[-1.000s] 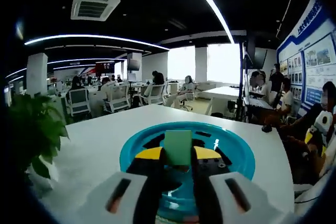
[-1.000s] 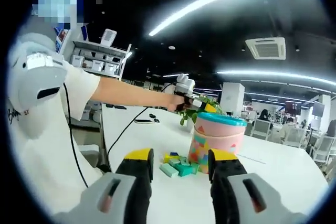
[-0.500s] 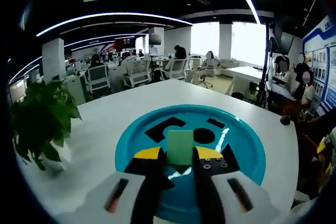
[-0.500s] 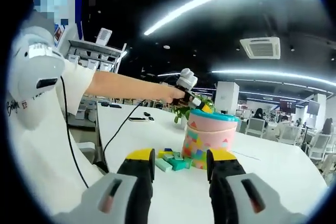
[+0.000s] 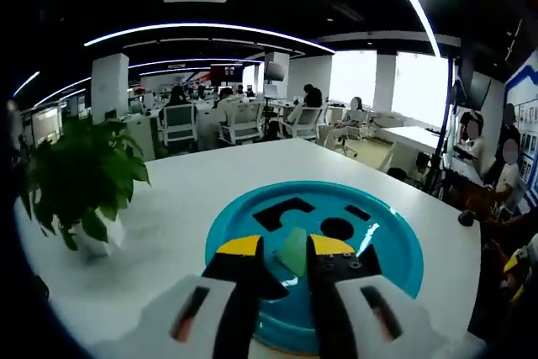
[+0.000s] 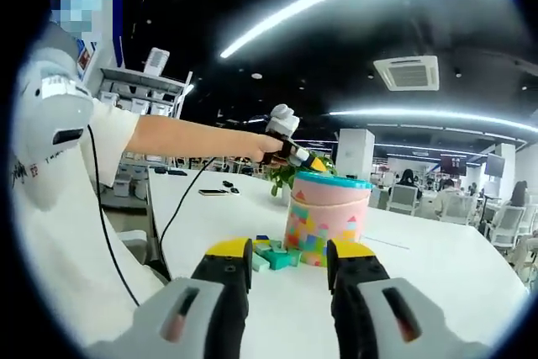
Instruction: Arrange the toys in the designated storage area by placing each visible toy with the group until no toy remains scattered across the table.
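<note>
Since a second ago, the green block (image 5: 293, 250) sits lower and tilted between the left gripper (image 5: 284, 251) jaws, where before it stood tall and upright above the yellow tips; it is now directly over the teal lid (image 5: 382, 241), close to its surface. I cannot tell whether the jaws still pinch the block or merely flank it.

The left gripper view looks down on the lid from above: shaped cut-outs show in it, an angular one at 11 o'clock of the block and a round one at 1 o'clock. A potted plant (image 5: 81, 182) stands on the white table (image 5: 185, 199) at 9 o'clock of the lid, well apart from it.

The right gripper view shows the same place from the side: the lid tops a pink bucket (image 6: 324, 218) printed with coloured shapes, and the person's arm reaches across with the left gripper above it. At the bucket's foot, at 7 o'clock, lie scattered blocks (image 6: 274, 253) in green, teal and yellow. The right gripper (image 6: 288, 261) hangs near them with its jaws parted and nothing between them.
</note>
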`<control>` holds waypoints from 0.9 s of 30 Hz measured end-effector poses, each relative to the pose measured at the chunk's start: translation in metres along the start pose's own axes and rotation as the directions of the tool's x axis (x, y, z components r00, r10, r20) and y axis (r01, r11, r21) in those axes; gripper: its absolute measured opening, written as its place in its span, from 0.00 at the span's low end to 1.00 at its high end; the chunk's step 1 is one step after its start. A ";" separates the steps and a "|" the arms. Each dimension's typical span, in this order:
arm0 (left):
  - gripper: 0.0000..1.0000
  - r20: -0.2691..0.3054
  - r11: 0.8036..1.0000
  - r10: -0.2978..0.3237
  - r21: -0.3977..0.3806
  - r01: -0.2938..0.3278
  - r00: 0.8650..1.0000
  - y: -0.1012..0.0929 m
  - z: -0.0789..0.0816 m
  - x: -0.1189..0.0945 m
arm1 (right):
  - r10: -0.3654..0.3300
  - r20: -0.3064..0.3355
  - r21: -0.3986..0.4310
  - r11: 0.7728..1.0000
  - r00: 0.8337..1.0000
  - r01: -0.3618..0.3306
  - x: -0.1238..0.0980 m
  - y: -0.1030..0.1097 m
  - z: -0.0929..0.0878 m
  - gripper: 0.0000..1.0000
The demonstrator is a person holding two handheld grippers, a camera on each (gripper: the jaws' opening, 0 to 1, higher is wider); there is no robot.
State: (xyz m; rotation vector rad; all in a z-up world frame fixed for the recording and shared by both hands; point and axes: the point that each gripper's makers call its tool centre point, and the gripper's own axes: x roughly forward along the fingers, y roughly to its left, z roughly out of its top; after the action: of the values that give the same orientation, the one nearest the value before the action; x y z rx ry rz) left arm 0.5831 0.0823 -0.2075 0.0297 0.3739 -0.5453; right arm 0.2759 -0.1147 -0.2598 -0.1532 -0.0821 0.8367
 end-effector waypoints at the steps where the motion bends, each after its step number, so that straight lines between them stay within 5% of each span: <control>1: 0.21 -0.002 1.000 0.000 0.008 0.000 1.000 -0.002 0.000 0.000 | 0.000 -0.001 0.001 1.000 1.000 0.000 0.000 0.000 0.000 0.36; 5: 0.21 -0.031 0.987 0.070 0.149 -0.064 0.997 0.003 -0.005 0.001 | 0.005 -0.002 0.001 1.000 1.000 -0.005 0.002 0.000 -0.001 0.35; 8: 0.17 -0.073 0.995 0.022 0.094 -0.015 0.997 -0.009 -0.016 0.006 | 0.006 -0.007 0.002 1.000 1.000 -0.006 0.003 0.001 -0.003 0.35; 12: 0.18 -0.058 0.998 0.017 0.067 -0.013 0.998 -0.009 -0.017 0.007 | 0.012 -0.011 0.001 1.000 1.000 -0.012 0.004 0.002 -0.004 0.35; 15: 0.05 0.078 0.997 -0.024 -0.072 0.029 0.997 -0.008 0.005 0.002 | 0.012 -0.012 0.003 1.000 1.000 -0.012 0.004 0.002 -0.005 0.34; 19: 0.06 0.075 0.992 -0.054 -0.108 0.062 0.996 -0.006 0.011 -0.001 | 0.009 -0.013 0.005 1.000 1.000 -0.009 0.003 0.000 -0.006 0.34; 23: 0.10 0.048 1.000 -0.002 -0.001 0.002 0.999 -0.002 0.006 0.001 | 0.009 -0.020 0.011 1.000 1.000 -0.009 0.004 -0.001 -0.010 0.34; 27: 0.14 0.041 1.000 -0.019 0.002 0.019 0.999 -0.003 0.005 0.001 | 0.015 -0.023 0.013 1.000 1.000 -0.015 0.005 0.002 -0.012 0.34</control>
State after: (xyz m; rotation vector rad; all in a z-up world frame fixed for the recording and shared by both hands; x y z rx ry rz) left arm 0.5838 0.0787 -0.2025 0.0162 0.3340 -0.5637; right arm 0.2799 -0.1110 -0.2716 -0.1520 -0.0539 0.8501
